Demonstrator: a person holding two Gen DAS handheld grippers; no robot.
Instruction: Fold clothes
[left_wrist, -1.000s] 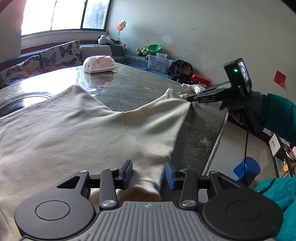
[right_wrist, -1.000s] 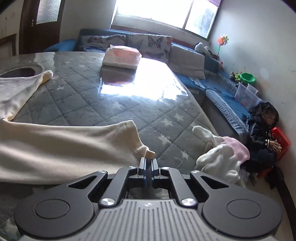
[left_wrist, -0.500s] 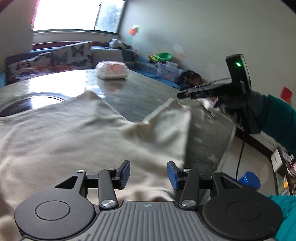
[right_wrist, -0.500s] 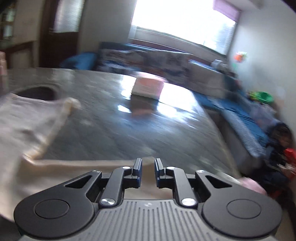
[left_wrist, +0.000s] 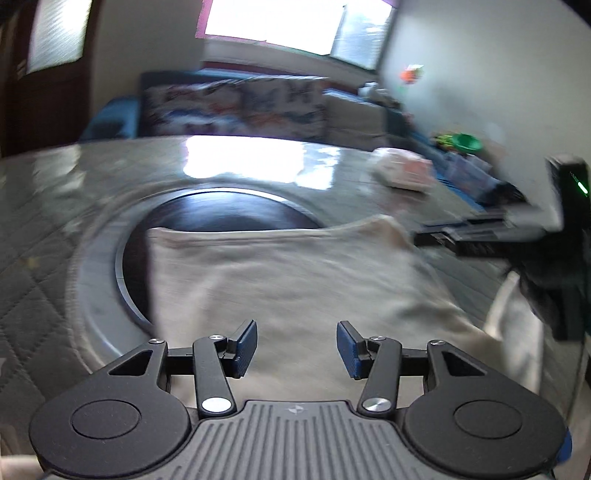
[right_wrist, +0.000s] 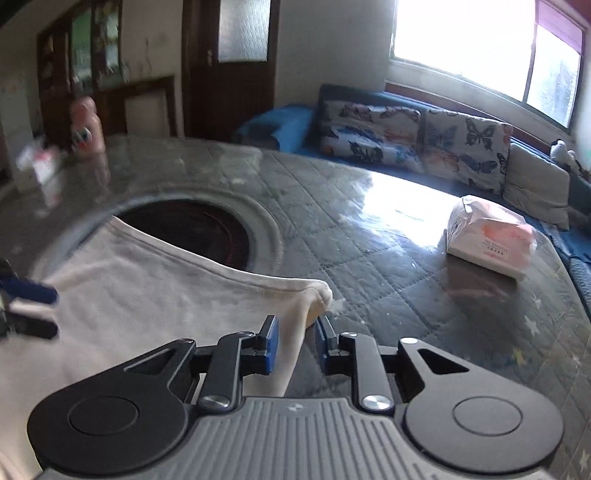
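Left wrist view, motion-blurred: the left gripper (left_wrist: 296, 349) hovers over a cream garment (left_wrist: 295, 280) with its blue-padded jaws spread wide and nothing between them. The garment lies spread on a grey quilted table (left_wrist: 44, 236), its far edge reaching over the round dark opening (left_wrist: 225, 214) in the table's middle. The right gripper (left_wrist: 421, 238) reaches in from the right at the garment's far right corner. A tissue pack (left_wrist: 402, 173) sits near the table's far right edge. Right wrist view: the right gripper (right_wrist: 295, 345) has its jaws narrowly parted around the garment's (right_wrist: 147, 295) corner, cloth between the pads but not pinched. The left gripper (right_wrist: 26, 306) shows at the left edge. The tissue pack (right_wrist: 491, 236) lies near the table's (right_wrist: 388, 258) right edge.
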